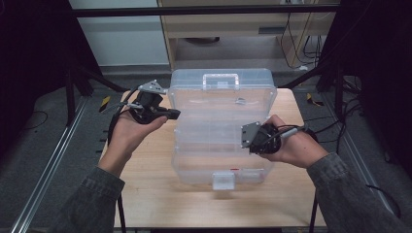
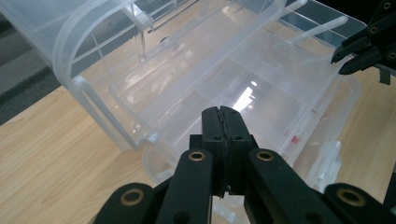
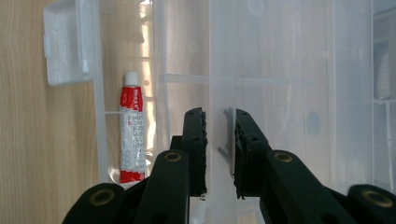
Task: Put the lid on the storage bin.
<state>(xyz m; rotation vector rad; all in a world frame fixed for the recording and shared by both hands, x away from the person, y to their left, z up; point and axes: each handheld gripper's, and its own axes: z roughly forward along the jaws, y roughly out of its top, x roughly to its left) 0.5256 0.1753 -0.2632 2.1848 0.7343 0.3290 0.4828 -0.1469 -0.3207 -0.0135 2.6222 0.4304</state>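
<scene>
A clear plastic organiser box (image 1: pixel 180 160) lies on the wooden table with its lid (image 1: pixel 221 94) swung up at the far side. My left gripper (image 1: pixel 174 114) hovers at the lid's left edge, and in the left gripper view (image 2: pixel 222 113) its jaws are shut with nothing between them. My right gripper (image 1: pixel 246 140) reaches in over the box's right side. In the right gripper view (image 3: pixel 220 140) its jaws stand slightly apart astride a thin clear plastic rim (image 3: pixel 228 135), with small gaps at the pads. A red and white tube (image 3: pixel 129 135) lies in a front compartment.
The white latch (image 1: pixel 223 180) sticks out at the box's near edge. Bare wooden table (image 1: pixel 145 194) lies left, right and in front of the box. The right gripper (image 2: pixel 357 57) appears at the top right of the left gripper view. Dark frame legs stand beyond the table.
</scene>
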